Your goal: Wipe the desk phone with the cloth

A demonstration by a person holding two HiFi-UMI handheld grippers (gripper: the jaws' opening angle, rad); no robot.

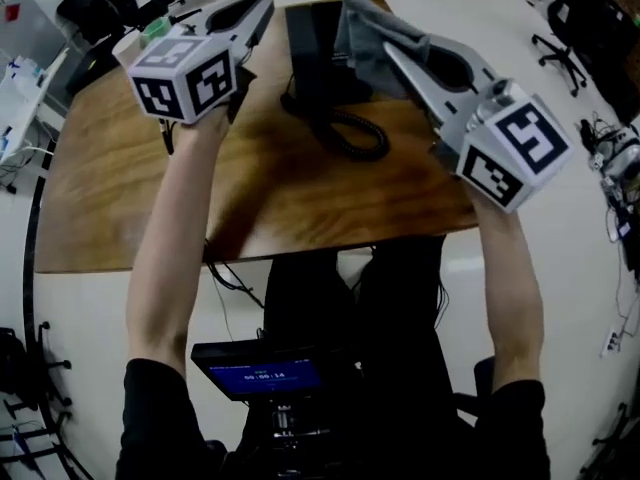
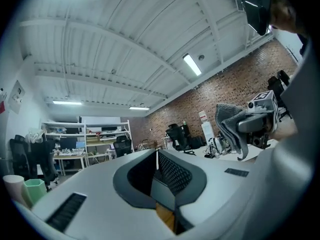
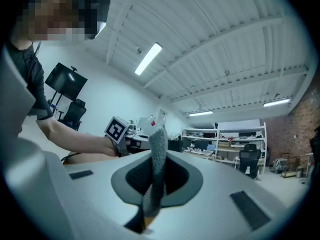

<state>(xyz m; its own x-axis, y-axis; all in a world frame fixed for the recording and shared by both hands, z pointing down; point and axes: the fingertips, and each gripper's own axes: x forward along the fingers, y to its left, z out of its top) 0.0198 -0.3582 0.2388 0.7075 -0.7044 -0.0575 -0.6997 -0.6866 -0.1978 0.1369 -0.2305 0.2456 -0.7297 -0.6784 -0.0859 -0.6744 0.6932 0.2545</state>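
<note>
While the desk phone (image 1: 318, 53) is seen in the head view lying on the wooden desk (image 1: 150, 188), the cloth (image 1: 365, 28) is held over it by the right gripper (image 1: 385, 48), presumably ready for wiping. In the left gripper view, the left gripper (image 2: 157, 156) is pressed together on nothing, apparently kept spare. In the right gripper view, the cloth (image 3: 157, 154) is pinched between the jaws.

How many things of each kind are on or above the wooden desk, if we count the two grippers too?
Desk phone: 1
Gray cloth: 1, held by the right gripper
Grippers: 2, the right gripper and the left gripper
Total: 4
</note>
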